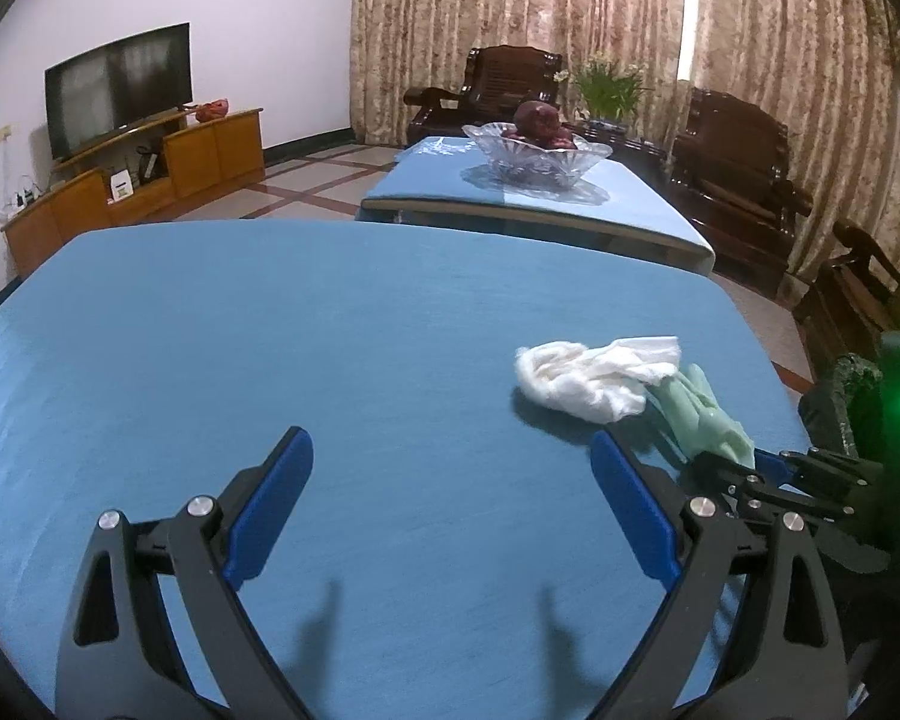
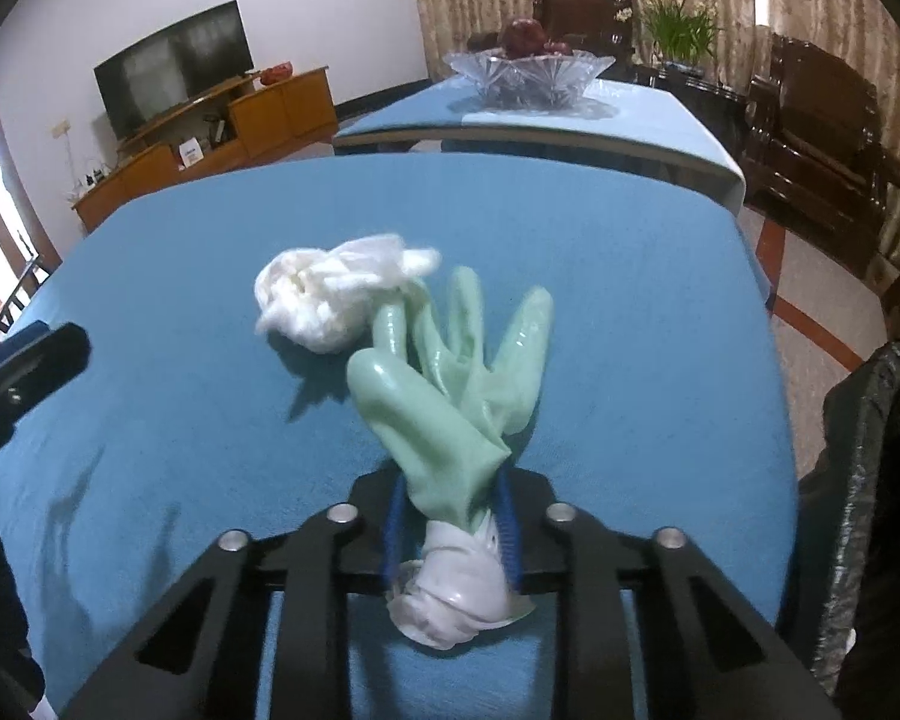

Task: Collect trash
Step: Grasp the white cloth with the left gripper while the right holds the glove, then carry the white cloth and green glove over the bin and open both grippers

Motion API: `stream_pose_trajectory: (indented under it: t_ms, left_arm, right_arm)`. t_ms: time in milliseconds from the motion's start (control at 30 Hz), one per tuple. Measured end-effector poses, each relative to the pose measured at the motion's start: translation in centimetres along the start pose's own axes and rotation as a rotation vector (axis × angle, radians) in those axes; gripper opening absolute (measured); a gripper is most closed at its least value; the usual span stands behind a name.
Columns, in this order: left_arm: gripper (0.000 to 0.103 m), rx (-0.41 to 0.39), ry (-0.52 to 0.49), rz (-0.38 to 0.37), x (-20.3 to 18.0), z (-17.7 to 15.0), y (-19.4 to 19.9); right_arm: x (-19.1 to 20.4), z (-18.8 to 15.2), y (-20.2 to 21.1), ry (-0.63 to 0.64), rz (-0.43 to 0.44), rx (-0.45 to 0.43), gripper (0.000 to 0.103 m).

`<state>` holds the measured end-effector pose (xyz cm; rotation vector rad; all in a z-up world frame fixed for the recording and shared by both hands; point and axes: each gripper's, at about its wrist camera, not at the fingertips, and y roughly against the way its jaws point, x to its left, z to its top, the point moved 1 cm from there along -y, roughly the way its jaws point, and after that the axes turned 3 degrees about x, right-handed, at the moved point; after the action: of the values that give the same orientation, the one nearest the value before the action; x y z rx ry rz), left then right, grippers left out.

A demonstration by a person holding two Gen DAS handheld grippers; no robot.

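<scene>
Right claw (image 2: 450, 531) is pinching the glossy green rubber glove (image 2: 450, 396) mid-frame; left claw (image 1: 450, 510) is gaping over blue bench (image 1: 330, 330), crumpled tissue (image 2: 324, 294) lying beside.

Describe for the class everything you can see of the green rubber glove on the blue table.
The green rubber glove is pale mint, glossy and limp, with a whitish, bunched cuff. It lies on the blue tablecloth with its fingers splayed away from the camera. One fingertip touches the crumpled white tissue beside it. The right claw is shut on the glove just above the cuff, which bulges out behind the blue pads.
</scene>
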<state>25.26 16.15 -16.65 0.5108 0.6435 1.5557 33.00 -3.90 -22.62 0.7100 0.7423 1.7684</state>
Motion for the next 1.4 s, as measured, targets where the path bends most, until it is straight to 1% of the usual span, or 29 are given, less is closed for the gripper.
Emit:
stream_pose_trajectory:
  t_ms: [100,200,400,567,733,767,800,833,900,1000,1167,1400]
  left_arm:
    - [0.091,0.004,-0.002,-0.022,-1.0,0.3,-0.6]
    - [0.091,0.003,-0.017,-0.039,-2.4,0.9,-1.5]
    - [0.091,0.018,-0.06,-0.069,-5.1,2.1,-4.1]
    - [0.091,0.06,-0.067,-0.081,-6.5,2.8,-7.2]
    - [0.091,0.136,-0.058,-0.089,-7.2,2.9,-10.5]
    - [0.086,0.146,-0.056,-0.091,-7.3,2.7,-10.8]
    - [0.069,0.16,-0.054,-0.098,-7.4,2.6,-11.2]
    - [0.066,0.175,-0.053,-0.093,-7.5,2.5,-11.6]
    - [0.056,0.166,-0.047,-0.09,-7.5,2.4,-11.5]
    - [0.045,0.149,-0.047,-0.092,-7.5,2.6,-10.8]
    - [0.04,0.098,-0.035,-0.102,-7.3,3.3,-8.4]
    - [0.039,0.025,-0.052,-0.1,-7.7,3.8,-3.1]
  right_arm:
    - [-0.4,-0.1,1.1,0.007,-0.035,-0.02,0.022]
    - [-1.7,0.1,2.0,-0.035,-0.055,-0.045,0.022]
    - [-3.5,1.2,2.8,-0.061,-0.053,-0.088,0.022]
    - [-4.2,1.7,2.9,-0.06,-0.045,-0.105,0.022]
    - [-4.8,1.5,2.8,-0.067,-0.04,-0.108,0.022]
    - [-4.9,1.5,2.8,-0.067,-0.04,-0.109,0.022]
    - [-4.9,1.5,2.8,-0.067,-0.041,-0.107,0.022]
    - [-4.9,1.5,2.8,-0.066,-0.041,-0.107,0.022]
    - [-5.0,1.5,2.8,-0.063,-0.041,-0.107,0.022]
    - [-5.1,1.2,3.2,-0.057,-0.04,-0.111,0.022]
    - [-4.7,1.0,4.6,-0.051,-0.028,-0.138,0.022]
    - [-4.2,1.0,7.8,-0.049,-0.02,-0.181,0.022]
